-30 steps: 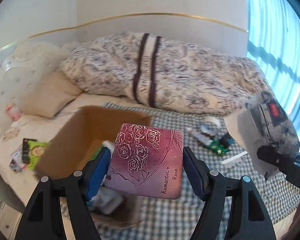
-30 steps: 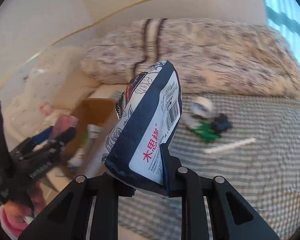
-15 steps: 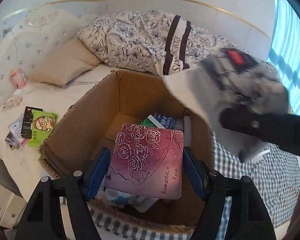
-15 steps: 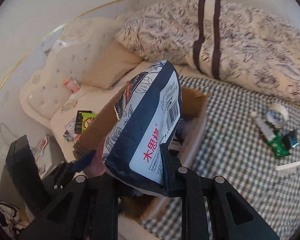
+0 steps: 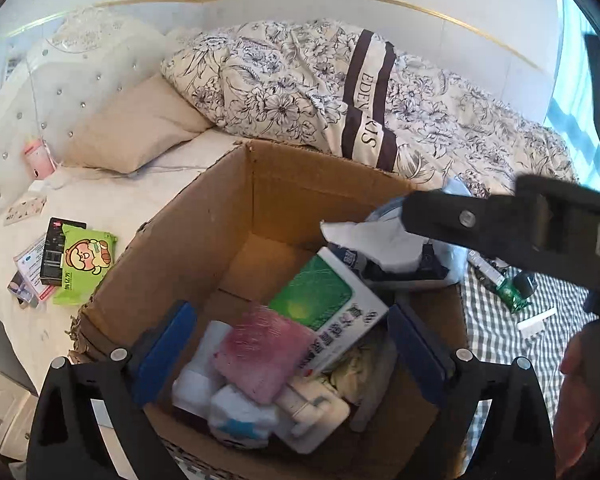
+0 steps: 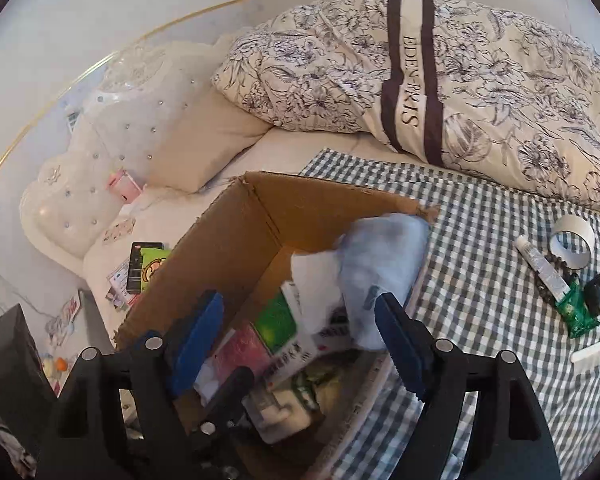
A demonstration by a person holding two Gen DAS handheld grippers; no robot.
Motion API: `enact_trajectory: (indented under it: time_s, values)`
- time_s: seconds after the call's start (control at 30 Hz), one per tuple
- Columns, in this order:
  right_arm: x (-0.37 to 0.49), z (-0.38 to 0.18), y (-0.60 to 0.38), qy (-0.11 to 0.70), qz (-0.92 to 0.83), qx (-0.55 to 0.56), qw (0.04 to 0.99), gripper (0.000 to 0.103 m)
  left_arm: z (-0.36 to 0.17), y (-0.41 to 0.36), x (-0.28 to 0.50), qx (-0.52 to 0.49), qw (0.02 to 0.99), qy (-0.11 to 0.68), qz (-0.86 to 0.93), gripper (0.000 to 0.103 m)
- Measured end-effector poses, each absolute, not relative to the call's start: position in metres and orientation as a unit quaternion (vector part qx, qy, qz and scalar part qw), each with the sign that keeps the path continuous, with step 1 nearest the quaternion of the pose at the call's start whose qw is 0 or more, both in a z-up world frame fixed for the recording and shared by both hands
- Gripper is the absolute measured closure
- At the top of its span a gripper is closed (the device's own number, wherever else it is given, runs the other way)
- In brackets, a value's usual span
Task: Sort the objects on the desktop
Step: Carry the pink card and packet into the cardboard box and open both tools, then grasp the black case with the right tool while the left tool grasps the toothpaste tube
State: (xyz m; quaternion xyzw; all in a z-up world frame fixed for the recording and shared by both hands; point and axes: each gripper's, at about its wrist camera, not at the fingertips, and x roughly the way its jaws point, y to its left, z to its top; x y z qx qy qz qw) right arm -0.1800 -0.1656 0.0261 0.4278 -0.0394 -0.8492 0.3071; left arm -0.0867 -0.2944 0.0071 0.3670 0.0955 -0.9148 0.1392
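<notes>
Brown cardboard fills both views: an open cardboard box [image 5: 228,216] sits on the bed, on the left edge of a checked cloth [image 6: 480,280], and serves as the bin for the sorting. Both tools hang over its mouth with their blue pads spread wide and nothing between them. The left tool [image 5: 292,344] is at the near rim, aimed down into the box; directly in front of it a pink packet [image 5: 260,356], blurred, lies on the pile beside a green and white box [image 5: 328,304] and some white wrapped items. The right tool [image 6: 300,332] is at the right side of the box, and a pale blue and white bag [image 6: 364,276], also blurred, sits at the far right inner corner, partly leaning on the wall. The blur suggests both items are just dropping or settling, so I judge this the release step for the pair.

Each tool is held level with the rim and tipped downward, which keeps the drop short and inside the walls. In the left view the right tool's black arm crosses above the bag, with part of a hand at the right edge.

On the cloth, well right of the box, a tape roll [image 6: 572,244], a white tube [image 6: 540,264], a green sachet [image 6: 576,312], a black clip [image 6: 598,292] and a white strip [image 6: 596,348] are still unsorted. Packets also lie on the sheet left of the box.
</notes>
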Motion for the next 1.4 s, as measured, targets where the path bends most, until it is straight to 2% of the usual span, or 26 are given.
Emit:
enact_trajectory:
  time_s: [0.23, 0.47, 0.8, 1.03, 1.4]
  values:
    - [-0.174, 0.038, -0.095, -0.043, -0.869, 0.414, 0.269, 0.025, 0.022, -0.251, -0.088, 0.371, 0.122, 0.075, -0.918, 0.003]
    - [-0.16, 0.041, 0.037, -0.054, -0.894, 0.403, 0.185, 0.025, 0.036, -0.175, -0.093, 0.367, 0.082, 0.071, -0.924, 0.002]
    - [-0.152, 0.031, 0.199, -0.077, -0.904, 0.41, 0.098, 0.025, 0.007, -0.045, -0.131, 0.396, 0.029, 0.037, -0.917, 0.002]
    - [-0.175, 0.006, 0.227, -0.087, -0.9, 0.414, 0.103, 0.025, -0.032, -0.013, -0.182, 0.429, 0.043, 0.029, -0.902, 0.002]
    - [-0.247, -0.057, 0.208, -0.15, -0.866, 0.462, 0.118, 0.025, -0.072, -0.057, -0.273, 0.465, 0.094, 0.09, -0.876, 0.002]
